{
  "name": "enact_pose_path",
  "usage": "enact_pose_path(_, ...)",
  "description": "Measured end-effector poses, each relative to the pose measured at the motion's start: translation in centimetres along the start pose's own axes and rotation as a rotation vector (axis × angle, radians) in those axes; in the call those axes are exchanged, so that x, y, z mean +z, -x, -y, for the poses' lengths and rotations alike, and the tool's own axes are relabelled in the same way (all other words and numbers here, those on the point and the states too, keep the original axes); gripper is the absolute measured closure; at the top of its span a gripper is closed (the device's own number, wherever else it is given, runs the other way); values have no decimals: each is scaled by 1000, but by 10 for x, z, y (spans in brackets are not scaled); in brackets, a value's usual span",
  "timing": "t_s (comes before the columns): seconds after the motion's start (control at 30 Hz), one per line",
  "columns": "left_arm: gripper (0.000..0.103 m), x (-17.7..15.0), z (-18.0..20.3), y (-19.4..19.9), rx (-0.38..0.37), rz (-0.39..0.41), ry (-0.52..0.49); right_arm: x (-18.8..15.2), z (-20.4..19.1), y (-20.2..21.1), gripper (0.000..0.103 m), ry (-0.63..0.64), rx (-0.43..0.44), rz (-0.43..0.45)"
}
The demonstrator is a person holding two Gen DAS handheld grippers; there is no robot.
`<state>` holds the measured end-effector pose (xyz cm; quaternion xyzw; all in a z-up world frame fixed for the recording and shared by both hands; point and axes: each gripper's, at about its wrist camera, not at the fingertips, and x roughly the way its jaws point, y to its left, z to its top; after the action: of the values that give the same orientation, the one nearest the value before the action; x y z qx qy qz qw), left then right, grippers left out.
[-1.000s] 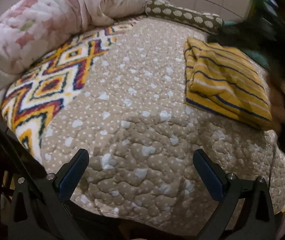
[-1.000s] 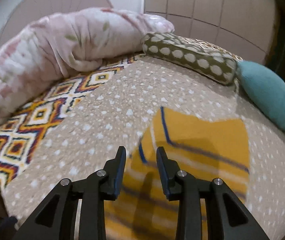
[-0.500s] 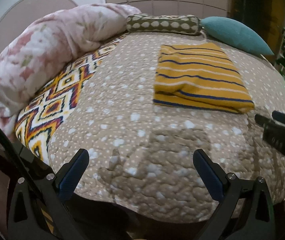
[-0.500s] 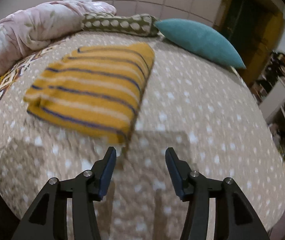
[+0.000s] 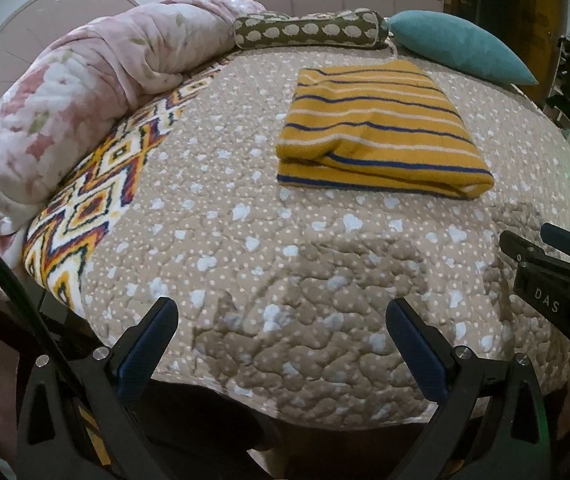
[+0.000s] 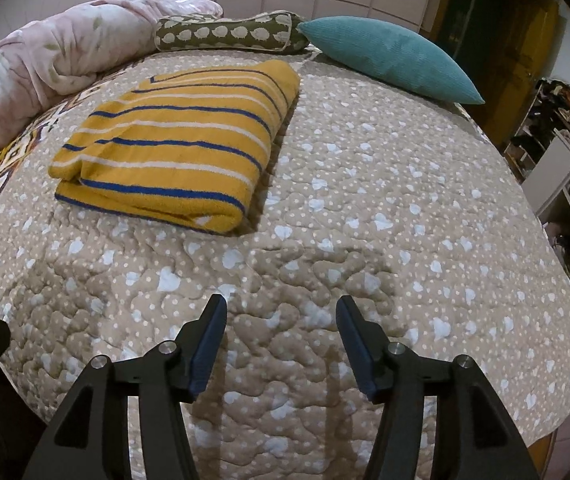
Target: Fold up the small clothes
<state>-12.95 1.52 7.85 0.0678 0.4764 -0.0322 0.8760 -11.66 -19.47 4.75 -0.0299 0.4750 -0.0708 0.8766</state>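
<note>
Keeping both grippers, the left gripper point(image 5: 281, 344) and the right gripper point(image 6: 281, 340), low at the bed's point(image 6: 365, 200) near edge with fingers spread and empty leaves the folded striped cloth point(image 6: 177, 140) undisturbed toward the far edge, which I judge best.

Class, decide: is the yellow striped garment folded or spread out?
Folded: the yellow striped garment lies as a compact rectangle with stacked layers at its near edge.

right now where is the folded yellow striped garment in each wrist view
Left wrist: the folded yellow striped garment lies upper centre-right on the quilt, well beyond the open left gripper.
Right wrist: it lies upper left, beyond and left of the open right gripper.
Shared landmark: the teal cushion, at the far edge of the bed to the garment's right in both views.
</note>
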Motion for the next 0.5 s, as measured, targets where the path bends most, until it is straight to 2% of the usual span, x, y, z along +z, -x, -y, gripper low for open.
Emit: enact_pose_path(0.5,0,-1,-4,-21,-28,-56,15,-2,-7,-10,39,16,-21,-23)
